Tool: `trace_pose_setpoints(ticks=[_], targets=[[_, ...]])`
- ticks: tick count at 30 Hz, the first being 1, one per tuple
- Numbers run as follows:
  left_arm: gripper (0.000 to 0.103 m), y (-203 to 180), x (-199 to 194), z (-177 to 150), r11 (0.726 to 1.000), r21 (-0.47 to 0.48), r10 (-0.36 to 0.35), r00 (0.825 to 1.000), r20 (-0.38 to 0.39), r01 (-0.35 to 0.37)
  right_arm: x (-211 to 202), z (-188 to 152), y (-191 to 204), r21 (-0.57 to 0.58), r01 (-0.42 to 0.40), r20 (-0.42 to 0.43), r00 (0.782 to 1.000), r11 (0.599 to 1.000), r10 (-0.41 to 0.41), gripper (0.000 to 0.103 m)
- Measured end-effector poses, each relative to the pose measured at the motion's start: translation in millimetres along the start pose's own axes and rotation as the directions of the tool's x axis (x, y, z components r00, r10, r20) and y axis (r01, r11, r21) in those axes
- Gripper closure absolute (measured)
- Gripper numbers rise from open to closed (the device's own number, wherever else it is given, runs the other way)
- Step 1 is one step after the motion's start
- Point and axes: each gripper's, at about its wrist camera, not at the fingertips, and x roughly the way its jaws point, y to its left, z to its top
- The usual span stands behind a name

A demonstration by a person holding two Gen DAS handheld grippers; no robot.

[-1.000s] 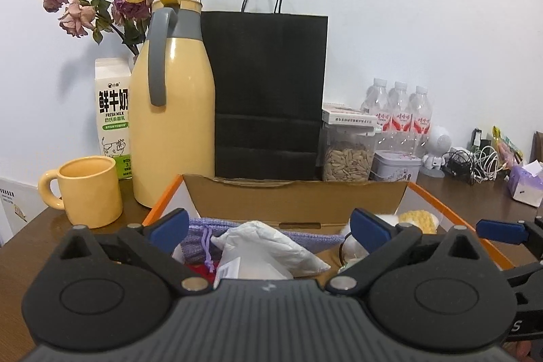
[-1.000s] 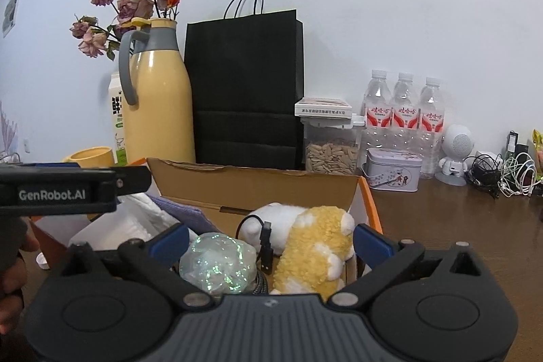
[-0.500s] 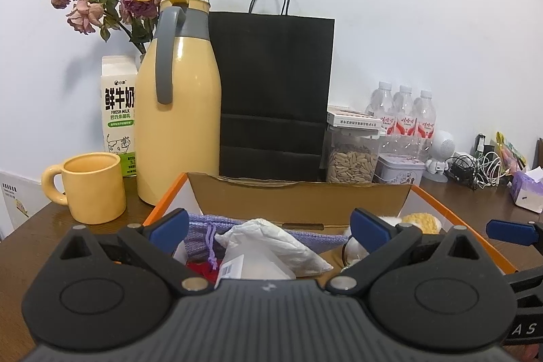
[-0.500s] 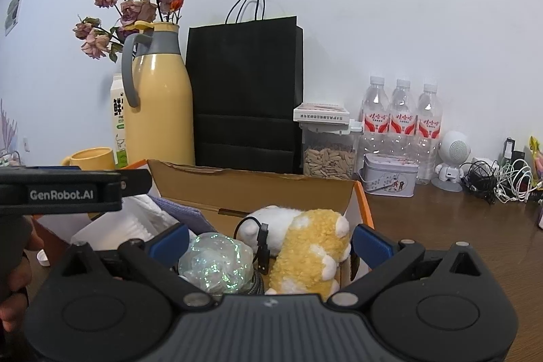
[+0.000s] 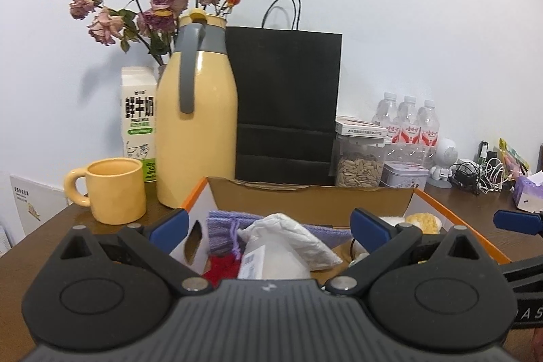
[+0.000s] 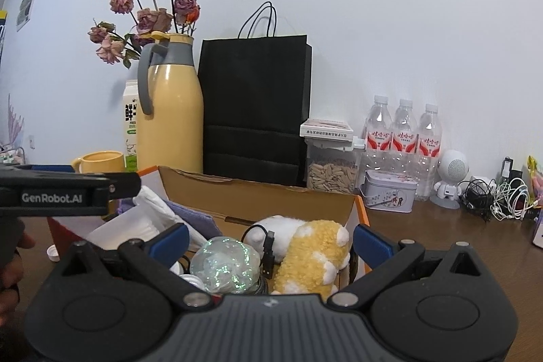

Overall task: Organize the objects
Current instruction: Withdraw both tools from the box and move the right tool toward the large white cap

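An open cardboard box with orange edges sits close in front of both grippers. In the left wrist view it holds a white plastic bag, a purple knit pouch and something red. My left gripper hovers open over these with nothing between its fingers. The right wrist view shows a glittery clear ball, a yellow and white plush toy and a black USB cable in the box. Above them my right gripper stands open and empty.
Behind the box stand a yellow jug, a yellow mug, a milk carton, dried roses and a black paper bag. To the right are a seed jar, water bottles, a tin and tangled cables.
Both views have shifted: the scene sits lower and further right, so both grippers have risen slightly and drifted left. Both stay open and the box contents have not moved.
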Motion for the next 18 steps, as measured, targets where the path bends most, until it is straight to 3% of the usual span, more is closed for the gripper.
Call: trace_pose_setpoints(ticks=[18], targets=[[0.000, 28, -48, -19, 0.998, -0.021, 0.055, 0.998, -0.034, -0.056, -35, -18, 12, -0.017, -0.007, -0.010, 1.000, 1.000, 0.007, 0.000]])
